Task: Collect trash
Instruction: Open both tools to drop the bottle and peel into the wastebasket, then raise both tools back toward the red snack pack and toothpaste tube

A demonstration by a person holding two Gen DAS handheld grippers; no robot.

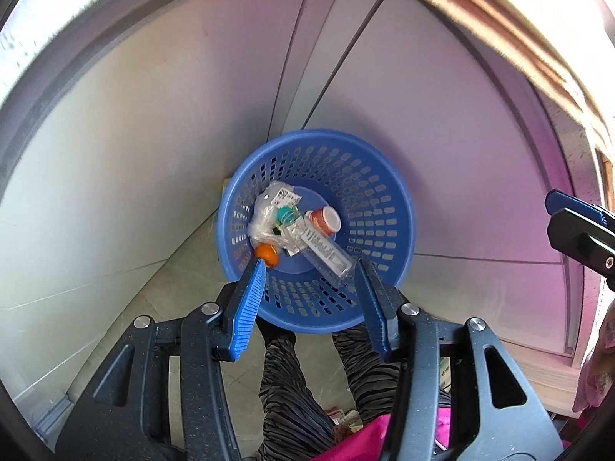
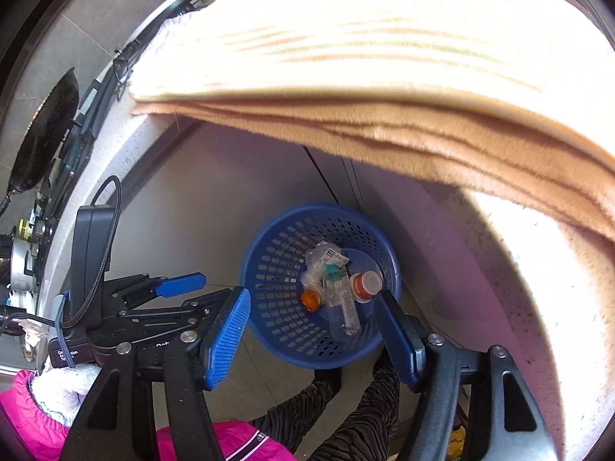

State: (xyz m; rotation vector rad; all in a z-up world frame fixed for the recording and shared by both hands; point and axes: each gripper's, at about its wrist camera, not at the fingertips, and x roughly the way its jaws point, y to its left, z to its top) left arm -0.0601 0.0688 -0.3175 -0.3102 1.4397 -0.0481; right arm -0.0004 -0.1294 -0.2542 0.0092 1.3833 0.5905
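Below both open claws (empty), trash (image 1: 303,230) fills basket (image 1: 384,176).

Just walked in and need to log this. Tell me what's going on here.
A person holds a claw in each hand above a blue perforated basket on the floor. Both the left claw and right claw are open and empty. In the basket lie a clear plastic bottle, a red-labelled container, an orange cap and crumpled clear wrapping.

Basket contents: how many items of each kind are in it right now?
Clear bottle: 1
Red-and-white container: 1
Orange ball-like item: 1
Crumpled plastic wrapper: 1
Teal cap: 1
Total: 5, all inside the blue basket.
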